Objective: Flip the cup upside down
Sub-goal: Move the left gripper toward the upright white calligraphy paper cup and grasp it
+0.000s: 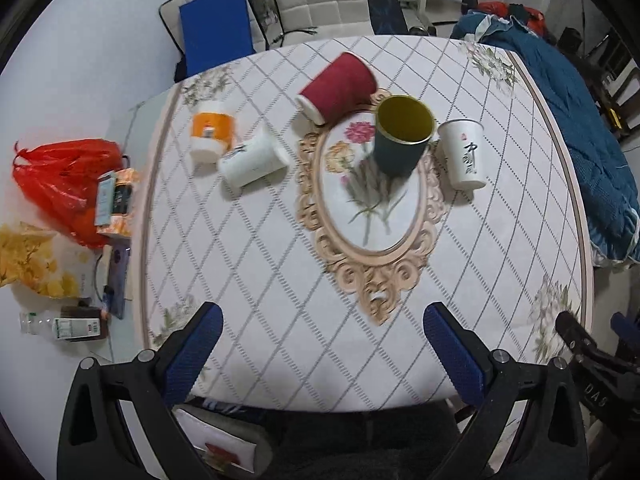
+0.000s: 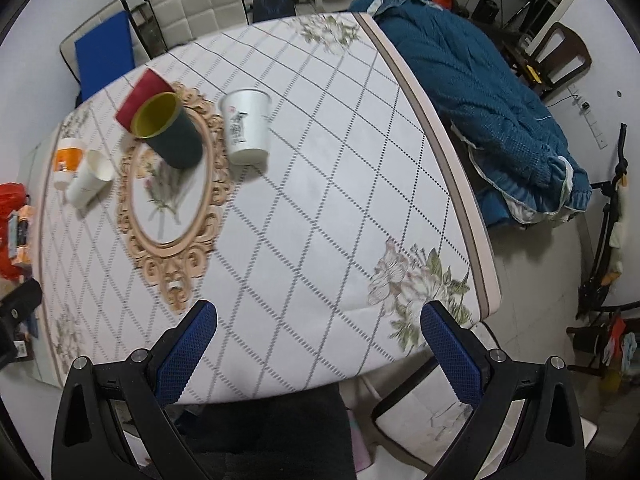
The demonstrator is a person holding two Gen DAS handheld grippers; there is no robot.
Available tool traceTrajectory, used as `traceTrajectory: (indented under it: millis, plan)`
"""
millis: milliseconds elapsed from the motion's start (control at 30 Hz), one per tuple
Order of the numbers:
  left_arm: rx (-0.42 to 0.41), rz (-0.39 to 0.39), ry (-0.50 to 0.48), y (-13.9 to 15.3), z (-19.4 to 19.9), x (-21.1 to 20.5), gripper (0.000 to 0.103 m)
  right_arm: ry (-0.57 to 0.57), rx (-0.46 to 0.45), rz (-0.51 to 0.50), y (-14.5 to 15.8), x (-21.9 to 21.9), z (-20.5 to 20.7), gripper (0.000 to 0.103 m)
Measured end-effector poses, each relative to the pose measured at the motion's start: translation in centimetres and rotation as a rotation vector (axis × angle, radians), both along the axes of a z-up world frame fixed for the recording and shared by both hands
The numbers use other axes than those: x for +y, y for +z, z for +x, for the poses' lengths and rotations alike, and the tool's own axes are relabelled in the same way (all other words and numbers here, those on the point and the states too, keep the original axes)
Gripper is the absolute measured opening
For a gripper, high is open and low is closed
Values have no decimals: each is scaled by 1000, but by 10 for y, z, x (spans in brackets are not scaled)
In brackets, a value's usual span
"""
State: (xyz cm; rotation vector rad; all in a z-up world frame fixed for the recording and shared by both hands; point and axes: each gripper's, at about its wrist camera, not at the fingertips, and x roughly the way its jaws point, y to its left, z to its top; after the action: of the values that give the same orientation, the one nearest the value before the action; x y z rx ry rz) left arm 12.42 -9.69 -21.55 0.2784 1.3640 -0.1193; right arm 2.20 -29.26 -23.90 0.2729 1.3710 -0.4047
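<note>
While approach is only beginning: left wrist view, left gripper [image 1: 322,330] wide open, empty, dark upright cup [image 1: 402,136] well ahead, slightly right, on table [image 1: 260,264]. Right wrist view, right gripper [image 2: 318,328] wide open, empty, same cup [image 2: 170,132] far ahead-left. Next, judged: reach, grasp wall, invert.

left hand-held gripper [image 1: 322,326]: black frame, silver screws | fingers [image 1: 192,356]: blue textured pads | right hand-held gripper [image 2: 318,324]: same black frame, blue pads, silver screws
</note>
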Motion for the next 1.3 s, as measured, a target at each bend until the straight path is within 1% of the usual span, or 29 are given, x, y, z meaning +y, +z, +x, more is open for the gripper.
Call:
traceTrajectory:
  millis: [133,233,300,600,833,1100,1300]
  plan:
    - [37,-20,-4,-15,19,-38,103,-15,38,21,-19,-37,14,103]
    - [55,-24,-33,-26,32,-71,103,-19,66,22,-33,-65,25,103]
    - [65,-19,-49,-35,43,-92,103,-27,70,22,-42,-82,34,103]
    - [125,-7,-75,-74,86,-157,103,-31,122,16,-81,-135,71,103]
    - [168,16,-84,-104,109,-186,103,-40,153,17,-99,-160,88,103]
    - [201,51,-83,-134,132,-198,103,-43,171,10,-107,-178,102,103]
    - [221,65,-92,-149,141,-204,103,-49,174,13,-109,-184,108,103]
